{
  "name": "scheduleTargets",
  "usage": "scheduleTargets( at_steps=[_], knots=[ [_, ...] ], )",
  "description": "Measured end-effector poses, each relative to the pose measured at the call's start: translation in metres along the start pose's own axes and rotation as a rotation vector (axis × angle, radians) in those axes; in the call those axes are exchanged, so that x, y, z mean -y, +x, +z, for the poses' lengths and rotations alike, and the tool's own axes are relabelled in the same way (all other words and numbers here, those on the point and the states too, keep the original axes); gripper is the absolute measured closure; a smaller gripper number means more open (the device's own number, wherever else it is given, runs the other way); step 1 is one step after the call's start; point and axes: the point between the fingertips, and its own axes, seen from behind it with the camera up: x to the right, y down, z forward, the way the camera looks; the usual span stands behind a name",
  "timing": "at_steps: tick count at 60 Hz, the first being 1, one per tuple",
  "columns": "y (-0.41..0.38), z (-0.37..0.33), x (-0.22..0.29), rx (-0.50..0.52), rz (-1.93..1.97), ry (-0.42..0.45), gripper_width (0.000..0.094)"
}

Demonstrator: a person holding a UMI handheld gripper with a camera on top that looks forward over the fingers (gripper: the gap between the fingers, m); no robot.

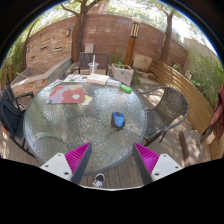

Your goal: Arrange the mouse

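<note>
The tool (112, 160) hangs above the near edge of a round glass desk (70, 125), its pink-padded fingers (78, 160) spread wide with nothing between them. Beyond the fingers, towards the right of the desk, lies a small dark mouse (118, 120). Farther left rests a red booklet (68, 95). A planter (122, 72) stands at the far side, with a wicker chair (170, 105) on the right.

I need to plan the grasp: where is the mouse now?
In the gripper view the mouse lies on the round glass table, beyond the open fingers of the gripper and slightly to their right side, near the wicker chair.
</note>
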Motion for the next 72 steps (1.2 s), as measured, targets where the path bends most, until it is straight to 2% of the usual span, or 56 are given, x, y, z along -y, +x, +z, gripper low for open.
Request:
scheduleTargets(
  at_steps=[12, 23, 26, 30, 31, 46, 52, 57, 64, 72],
  knots=[
    [0.021, 0.134, 0.037, 0.044, 0.022, 0.06, 0.0088],
    [0.025, 0.214, 0.058, 0.085, 0.059, 0.038, 0.0188],
    [0.025, 0.224, 0.058, 0.097, 0.064, 0.023, 0.0251],
    [0.021, 0.235, 0.055, 0.107, 0.059, 0.006, 0.0425],
    [0.021, 0.237, 0.057, 0.115, 0.065, 0.01, 0.0441],
    [0.021, 0.235, 0.058, 0.09, 0.067, -0.01, 0.0586],
    [0.032, 0.232, 0.068, 0.043, 0.082, -0.011, 0.0586],
    [0.049, 0.225, 0.105, -0.018, 0.104, 0.035, 0.0585],
    [0.061, 0.206, 0.198, -0.096, 0.15, 0.179, 0.0585],
    [0.006, 0.177, 0.326, -0.038, 0.165, 0.365, 0.0585]
  ],
)
